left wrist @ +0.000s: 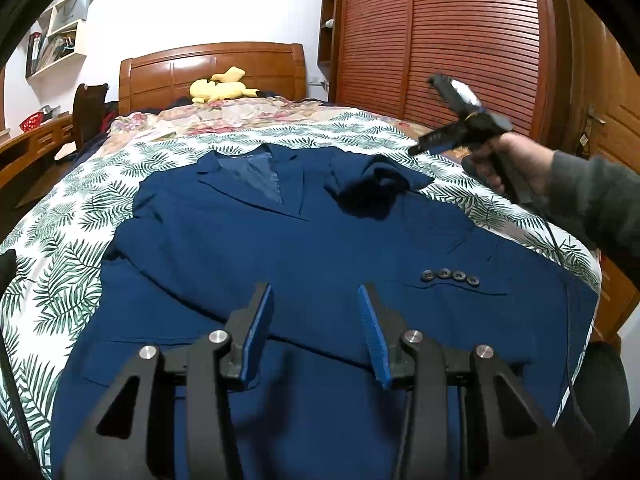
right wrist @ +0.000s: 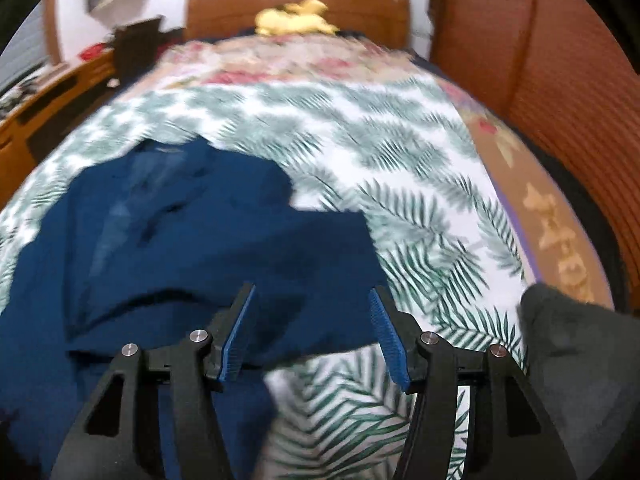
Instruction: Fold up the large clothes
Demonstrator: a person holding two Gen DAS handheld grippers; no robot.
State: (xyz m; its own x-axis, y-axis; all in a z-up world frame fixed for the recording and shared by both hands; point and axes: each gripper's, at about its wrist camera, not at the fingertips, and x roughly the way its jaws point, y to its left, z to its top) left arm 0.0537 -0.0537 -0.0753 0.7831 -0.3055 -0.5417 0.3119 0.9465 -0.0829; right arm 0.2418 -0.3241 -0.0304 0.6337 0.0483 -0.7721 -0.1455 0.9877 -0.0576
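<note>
A navy blue suit jacket [left wrist: 280, 264] lies front up on a palm-leaf bedspread [left wrist: 60, 264], collar toward the headboard. A sleeve with several cuff buttons [left wrist: 450, 275] lies across its right side. My left gripper [left wrist: 316, 296] is open and empty above the jacket's lower middle. My right gripper [right wrist: 312, 296] is open and empty over the jacket's right edge [right wrist: 224, 248], where cloth meets the bedspread [right wrist: 420, 216]. In the left wrist view the right gripper [left wrist: 448, 140] hovers above the jacket's right shoulder, held by a hand.
A wooden headboard [left wrist: 212, 68] with a yellow plush toy [left wrist: 220, 88] is at the far end. A louvred wooden wardrobe [left wrist: 460, 32] stands along the right. A desk [left wrist: 28, 148] and chair [left wrist: 90, 112] stand on the left.
</note>
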